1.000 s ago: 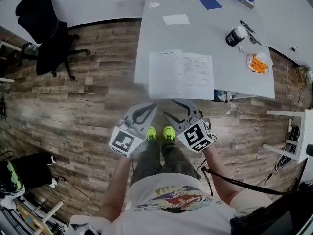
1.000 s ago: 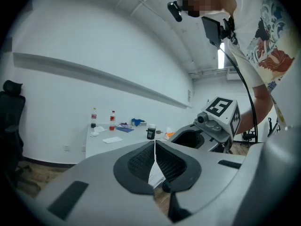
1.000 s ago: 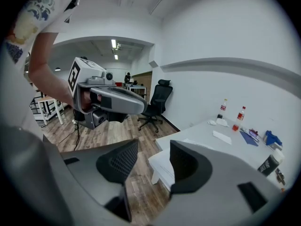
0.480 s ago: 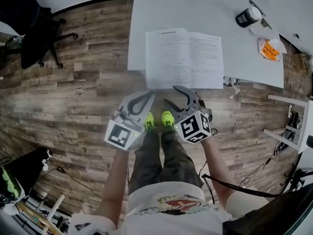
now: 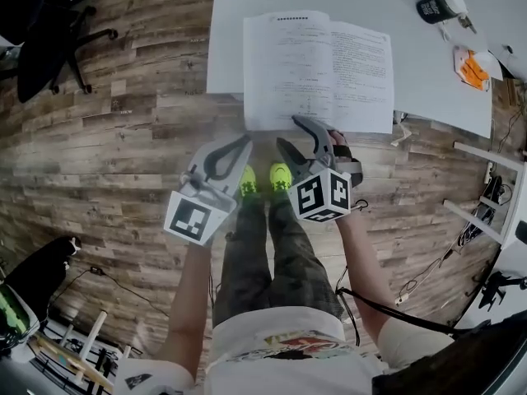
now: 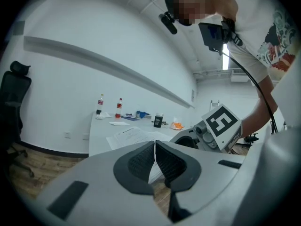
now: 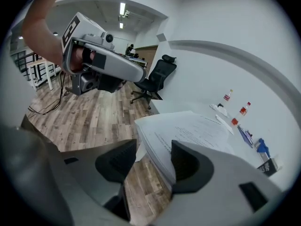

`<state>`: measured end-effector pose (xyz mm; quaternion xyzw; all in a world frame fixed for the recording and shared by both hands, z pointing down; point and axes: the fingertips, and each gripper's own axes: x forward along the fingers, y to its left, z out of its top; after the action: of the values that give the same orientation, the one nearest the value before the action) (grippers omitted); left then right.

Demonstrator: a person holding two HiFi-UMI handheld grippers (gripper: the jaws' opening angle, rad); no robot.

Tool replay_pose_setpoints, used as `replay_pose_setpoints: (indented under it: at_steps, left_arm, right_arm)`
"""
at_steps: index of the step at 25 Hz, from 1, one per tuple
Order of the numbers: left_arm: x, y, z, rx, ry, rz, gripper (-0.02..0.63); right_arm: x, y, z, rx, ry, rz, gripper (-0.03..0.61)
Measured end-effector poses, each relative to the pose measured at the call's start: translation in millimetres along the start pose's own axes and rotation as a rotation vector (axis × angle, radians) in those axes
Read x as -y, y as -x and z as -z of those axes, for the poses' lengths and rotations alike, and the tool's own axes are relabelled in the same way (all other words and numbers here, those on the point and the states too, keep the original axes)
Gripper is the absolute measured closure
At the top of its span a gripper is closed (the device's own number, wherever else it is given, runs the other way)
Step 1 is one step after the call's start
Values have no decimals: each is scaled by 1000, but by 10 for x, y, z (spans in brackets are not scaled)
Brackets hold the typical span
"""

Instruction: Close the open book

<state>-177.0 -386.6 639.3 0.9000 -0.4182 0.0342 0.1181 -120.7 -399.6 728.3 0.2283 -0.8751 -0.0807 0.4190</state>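
Observation:
The open book [image 5: 317,68] lies flat with white printed pages at the front edge of the white table [image 5: 239,23]. My right gripper [image 5: 295,135] hangs just below the book's near edge. Its jaws are opening and nothing is pressed between them. In the right gripper view the book [image 7: 188,131] and its page stack show just beyond my right gripper [image 7: 153,161]. My left gripper [image 5: 239,144] is over the wooden floor, left of the book's near corner, with its pads shut together. In the left gripper view my left gripper [image 6: 155,154] is empty and the book [image 6: 129,135] lies ahead.
A black jar [image 5: 436,6] and an orange item [image 5: 473,68] sit at the table's right. Two bottles [image 6: 100,103] stand at its far end. A black office chair [image 5: 41,23] is on the floor to the left. The person's green shoes [image 5: 263,178] are below the grippers.
The book now sits closer and higher in the head view. The right gripper's tips have reached the book's near edge and its jaws have spread wider. The left gripper stays shut.

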Motion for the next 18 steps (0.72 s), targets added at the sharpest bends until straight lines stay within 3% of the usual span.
replay_pose_setpoints:
  at_steps: [9, 18]
  left_arm:
    - [-151, -20, 180, -15, 21, -9, 600]
    - [-172, 9, 341, -29, 66, -17, 600]
  right_arm:
    - [-60, -281, 159, -75, 72, 63, 370]
    - [-17, -432, 250, -159, 187, 194, 370]
